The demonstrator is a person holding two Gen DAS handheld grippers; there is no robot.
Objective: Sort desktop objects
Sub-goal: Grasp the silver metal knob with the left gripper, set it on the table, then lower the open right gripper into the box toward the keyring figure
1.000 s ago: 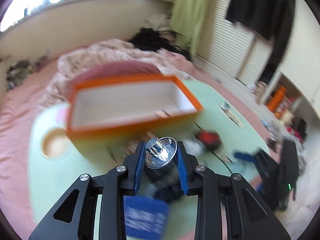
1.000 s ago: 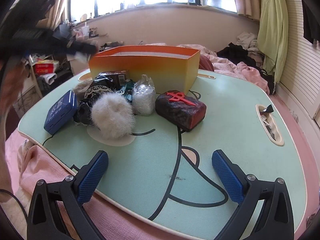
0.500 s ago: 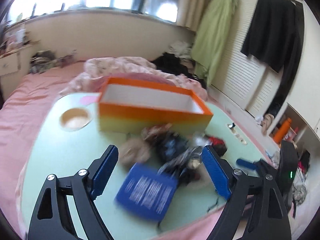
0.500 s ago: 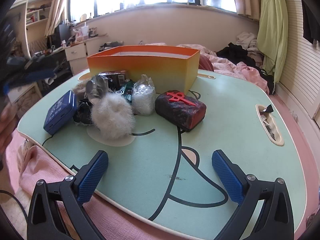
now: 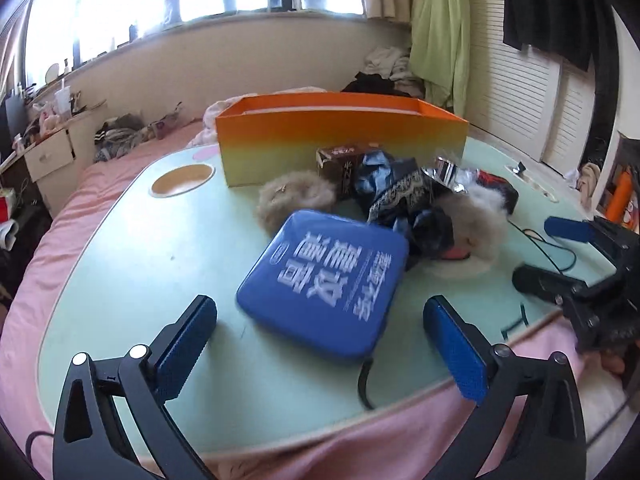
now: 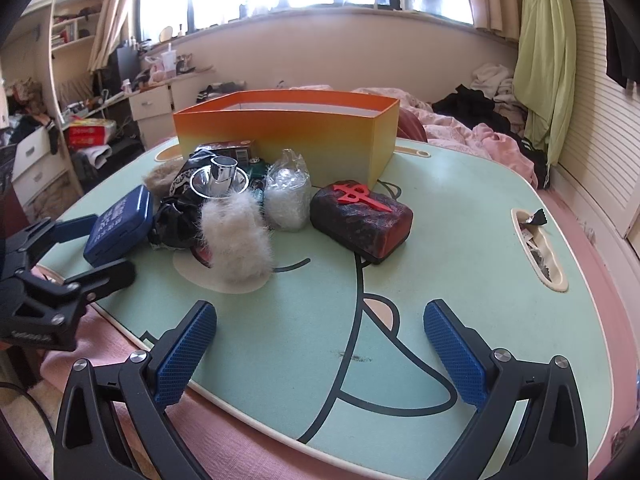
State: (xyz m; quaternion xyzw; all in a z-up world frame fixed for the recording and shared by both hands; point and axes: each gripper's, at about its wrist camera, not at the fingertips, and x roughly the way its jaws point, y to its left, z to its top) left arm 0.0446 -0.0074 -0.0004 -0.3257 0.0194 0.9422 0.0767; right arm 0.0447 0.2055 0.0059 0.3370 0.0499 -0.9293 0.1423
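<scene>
An orange box (image 5: 340, 136) (image 6: 288, 136) stands at the back of the green table (image 5: 120, 264). In front of it lies a pile: a blue tin (image 5: 328, 280) (image 6: 120, 224), a shiny metal piece (image 6: 219, 178) (image 5: 446, 172) on a black patterned bag (image 5: 404, 196), a white fluffy ball (image 6: 236, 236), a beige fluffy ball (image 5: 292, 200), a clear crinkled bag (image 6: 288, 196) and a dark red case (image 6: 360, 220). My left gripper (image 5: 320, 344) is open and empty near the table's front edge, before the blue tin. My right gripper (image 6: 320, 344) is open and empty at the front edge.
A round cup recess (image 5: 182, 180) sits at the table's left, a slot recess with scraps (image 6: 538, 244) at its right. Pink bedding (image 6: 472, 132) surrounds the table. The other gripper shows in each view: right one (image 5: 584, 264), left one (image 6: 48, 272).
My left gripper held the shiny metal piece near the box, then opened and let it go onto the pile. It has pulled back to the table's front edge. The right gripper has not moved.
</scene>
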